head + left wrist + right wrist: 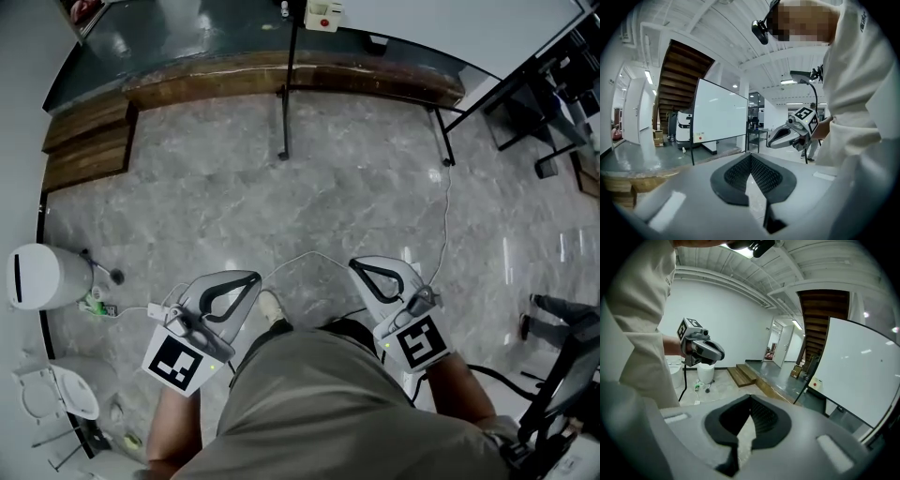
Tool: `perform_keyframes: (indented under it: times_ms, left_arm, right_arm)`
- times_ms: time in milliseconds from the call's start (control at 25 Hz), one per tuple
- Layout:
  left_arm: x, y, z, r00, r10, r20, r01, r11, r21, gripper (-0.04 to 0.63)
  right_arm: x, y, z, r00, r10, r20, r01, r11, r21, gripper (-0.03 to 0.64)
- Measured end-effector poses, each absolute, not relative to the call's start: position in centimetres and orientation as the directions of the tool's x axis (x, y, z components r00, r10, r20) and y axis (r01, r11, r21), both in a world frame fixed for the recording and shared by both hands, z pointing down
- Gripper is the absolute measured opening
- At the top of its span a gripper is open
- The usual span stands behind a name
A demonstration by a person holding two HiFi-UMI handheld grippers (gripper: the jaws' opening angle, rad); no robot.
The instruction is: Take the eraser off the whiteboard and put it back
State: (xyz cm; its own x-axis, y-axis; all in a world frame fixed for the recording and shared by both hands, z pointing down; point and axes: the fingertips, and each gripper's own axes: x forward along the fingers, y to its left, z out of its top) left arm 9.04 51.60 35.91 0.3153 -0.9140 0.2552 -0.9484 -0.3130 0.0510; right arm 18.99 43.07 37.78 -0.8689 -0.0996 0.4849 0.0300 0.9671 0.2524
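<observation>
The eraser [323, 14] is a small white block with a red dot, stuck low on the whiteboard at the top of the head view. In the left gripper view it sits at the bottom left corner [698, 137] of the whiteboard [719, 112]. The right gripper view has the eraser [815, 383] by the whiteboard [862, 376] at the right. My left gripper [253, 277] and right gripper [354, 264] are held close to my body, far short of the board. Both are shut with nothing between their jaws, as each gripper view shows: left gripper [750, 157], right gripper [750, 399].
The whiteboard stand's black legs [284, 94] stand on the marble floor ahead. Wooden steps [89, 141] lead up to a dark platform at the left. A white bin [42, 277] and a cable [309, 258] lie nearby. Another person's legs [553, 314] are at the right.
</observation>
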Motion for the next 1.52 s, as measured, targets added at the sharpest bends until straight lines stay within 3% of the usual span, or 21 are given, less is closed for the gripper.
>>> perform_keyframes:
  times_ms: [320, 760, 1520]
  left_arm:
    - [4.4, 51.3, 37.7, 0.35, -0.904, 0.246, -0.936, -0.348, 0.052, 0.006]
    - [3.4, 50.2, 38.0, 0.375, -0.901, 0.22, -0.924, -0.382, 0.009, 0.006]
    - [1.0, 31.4, 35.1, 0.335, -0.901, 0.275, -0.939, -0.345, 0.013, 0.006]
  right_arm:
    - [14.9, 44.2, 38.5, -0.844, -0.116, 0.524, 0.021, 0.968, 0.249, 0.002]
    - [12.1, 44.0, 39.3, -0.837, -0.071, 0.543, 0.072, 0.969, 0.237, 0.002]
    - [10.4, 24.4, 38.7, -0.888, -0.092, 0.451, 0.013, 0.975, 0.224, 0.002]
